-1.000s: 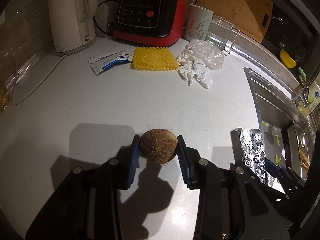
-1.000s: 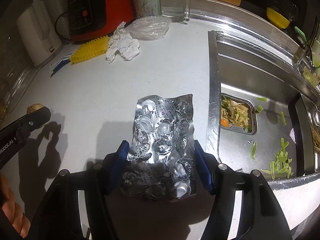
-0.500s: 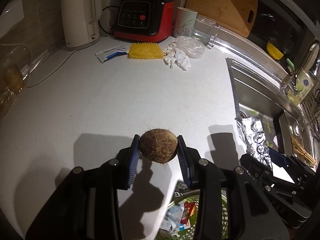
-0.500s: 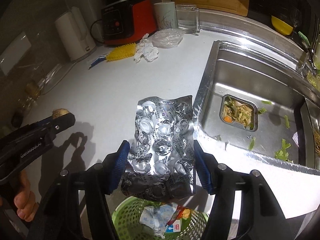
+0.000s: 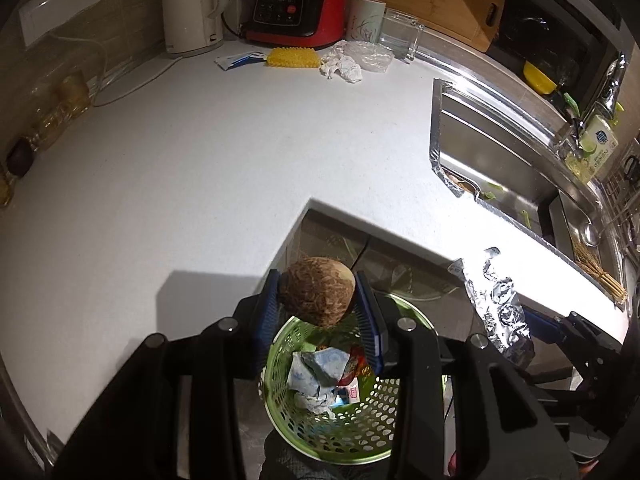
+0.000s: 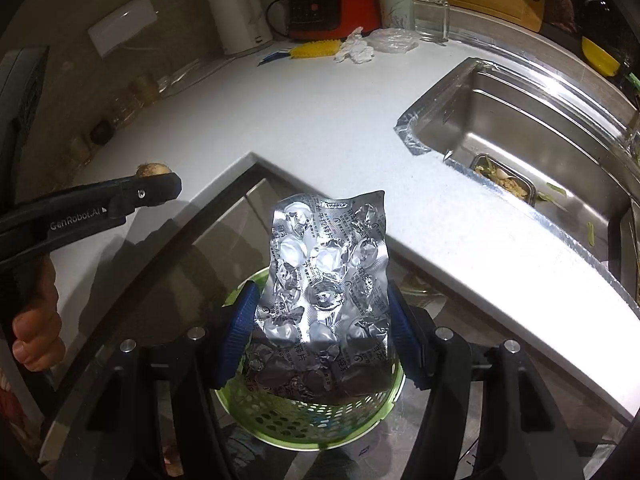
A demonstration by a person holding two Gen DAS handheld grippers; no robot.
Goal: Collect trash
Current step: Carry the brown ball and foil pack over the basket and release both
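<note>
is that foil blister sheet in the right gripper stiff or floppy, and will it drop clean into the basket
The blister sheet stands upright unsupported above the right gripper, so probably semi-stiff, though its creases suggest it bends easily. It looks light and wide, so it may flutter or catch the green basket rim.

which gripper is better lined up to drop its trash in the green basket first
Probably the right. The right gripper holds the foil blister pack with the green basket right under it. The left gripper holds its brown husk nearer the rim.
</note>
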